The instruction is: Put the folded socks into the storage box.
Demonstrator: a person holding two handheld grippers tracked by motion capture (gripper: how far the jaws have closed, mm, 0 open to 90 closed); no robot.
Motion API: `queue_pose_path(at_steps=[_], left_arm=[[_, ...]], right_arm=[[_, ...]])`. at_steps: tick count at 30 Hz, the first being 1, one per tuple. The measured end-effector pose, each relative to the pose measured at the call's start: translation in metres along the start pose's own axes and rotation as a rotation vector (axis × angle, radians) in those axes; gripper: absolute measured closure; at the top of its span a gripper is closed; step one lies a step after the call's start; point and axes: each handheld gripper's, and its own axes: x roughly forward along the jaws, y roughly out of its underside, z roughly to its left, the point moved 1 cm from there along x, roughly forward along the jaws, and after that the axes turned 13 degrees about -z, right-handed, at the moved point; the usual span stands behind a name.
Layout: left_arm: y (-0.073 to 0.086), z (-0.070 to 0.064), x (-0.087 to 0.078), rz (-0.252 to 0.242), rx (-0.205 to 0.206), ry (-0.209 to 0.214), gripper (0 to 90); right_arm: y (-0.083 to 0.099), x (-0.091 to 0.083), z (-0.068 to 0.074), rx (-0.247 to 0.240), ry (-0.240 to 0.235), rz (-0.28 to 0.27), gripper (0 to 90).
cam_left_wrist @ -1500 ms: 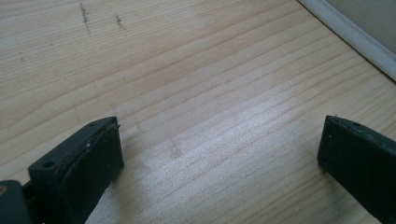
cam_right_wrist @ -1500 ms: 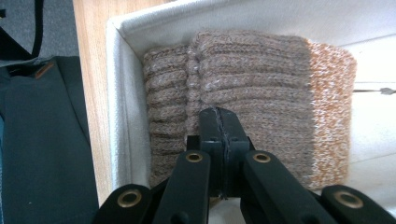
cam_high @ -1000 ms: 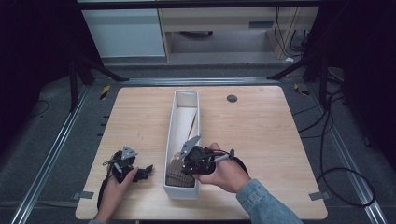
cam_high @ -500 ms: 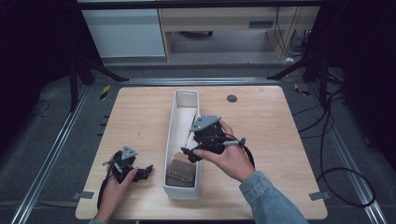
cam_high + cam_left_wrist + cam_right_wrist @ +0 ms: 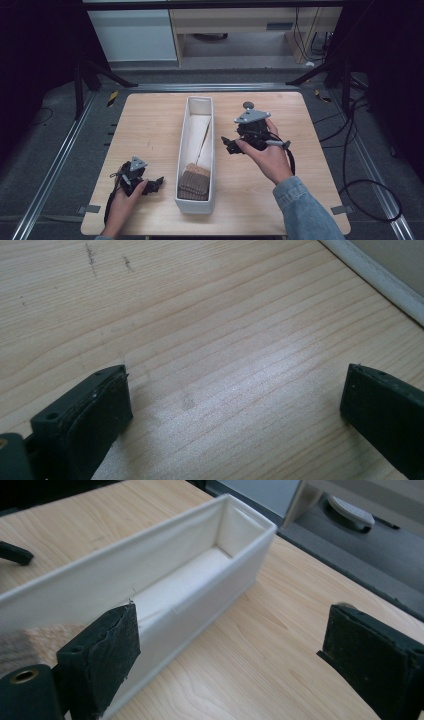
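Brown cloth (image 5: 194,180) lies folded at the near end of the white bin (image 5: 198,106) mid-surface (image 5: 150,120), right hand-held gripper (image 5: 233,145) raised beside it, left hand-held gripper (image 5: 156,183) resting, both with jaws apart.

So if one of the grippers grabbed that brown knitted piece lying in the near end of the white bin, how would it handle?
The brown knitted piece looks folded and ribbed, so it would probably be soft and floppy, sagging or unfolding from a pinch. It seems light and unlikely to slip. The narrow white bin hems it in, so open jaws may catch the walls.
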Motion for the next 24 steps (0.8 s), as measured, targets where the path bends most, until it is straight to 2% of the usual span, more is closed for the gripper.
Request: queue_pose_path(at_steps=[4, 13, 15, 24], left_arm=[[0.0, 0.0, 0.0, 0.0, 0.0, 0.0, 0.0], [0.0, 0.0, 0.0, -0.002, -0.001, 0.0, 0.0], [0.0, 0.0, 0.0, -0.002, -0.001, -0.001, 0.0], [0.0, 0.0, 0.0, -0.002, -0.001, -0.001, 0.0]], right_arm=[[0.016, -0.008, -0.012, 0.017, 0.036, 0.013, 10.3], [0.052, -0.01, -0.032, 0.052, 0.067, 0.062, 10.8], [0.061, -0.008, -0.034, 0.056, 0.082, 0.076, 11.0], [0.102, 0.0, -0.033, 0.113, 0.076, 0.134, 11.5]])
